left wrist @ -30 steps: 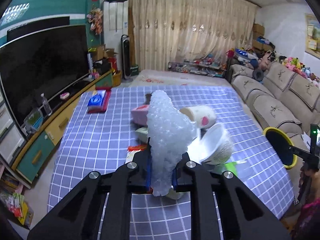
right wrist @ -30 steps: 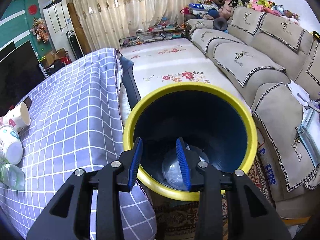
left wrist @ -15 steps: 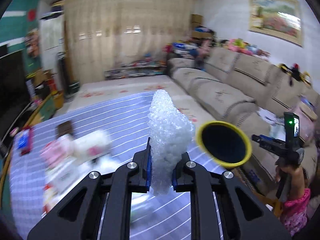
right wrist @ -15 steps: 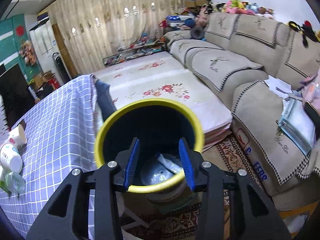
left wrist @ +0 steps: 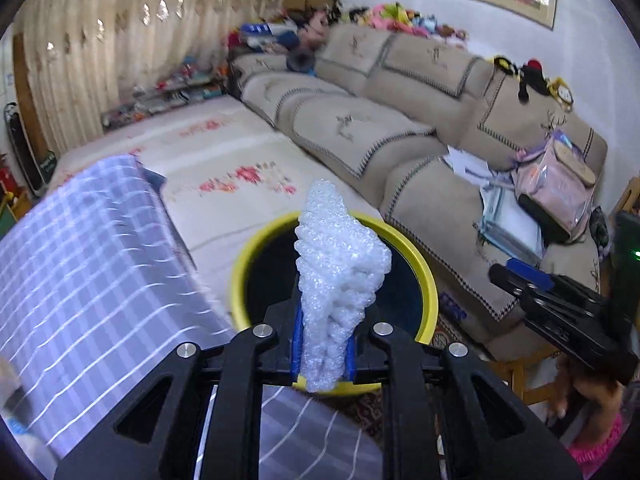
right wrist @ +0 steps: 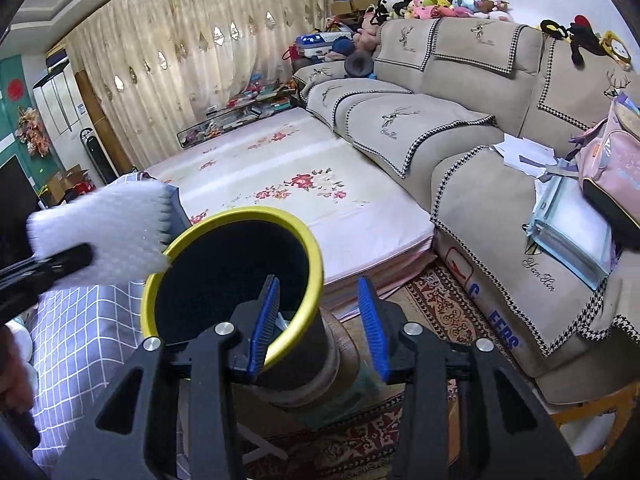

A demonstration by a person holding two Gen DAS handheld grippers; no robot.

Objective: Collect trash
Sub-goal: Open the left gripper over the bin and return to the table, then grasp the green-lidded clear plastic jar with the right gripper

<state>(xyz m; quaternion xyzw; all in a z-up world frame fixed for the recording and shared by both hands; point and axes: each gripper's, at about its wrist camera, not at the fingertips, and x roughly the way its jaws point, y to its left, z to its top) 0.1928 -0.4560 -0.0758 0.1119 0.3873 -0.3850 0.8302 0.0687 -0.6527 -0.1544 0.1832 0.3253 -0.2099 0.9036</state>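
Left wrist view: my left tool [left wrist: 323, 354] is clenched on the bubble wrap [left wrist: 340, 276], featherlight and squishy, pinched low, bin [left wrist: 425, 276] at 12 o'clock.

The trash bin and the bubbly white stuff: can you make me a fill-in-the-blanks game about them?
1. The trash bin has a rim coloured ____.
2. The left gripper has its jaws shut on a wad of white ____ wrap.
3. The right gripper holds ____ between its jaws.
4. The tablecloth beside the bin is purple with white ____.

Missing words: yellow; bubble; nothing; lines
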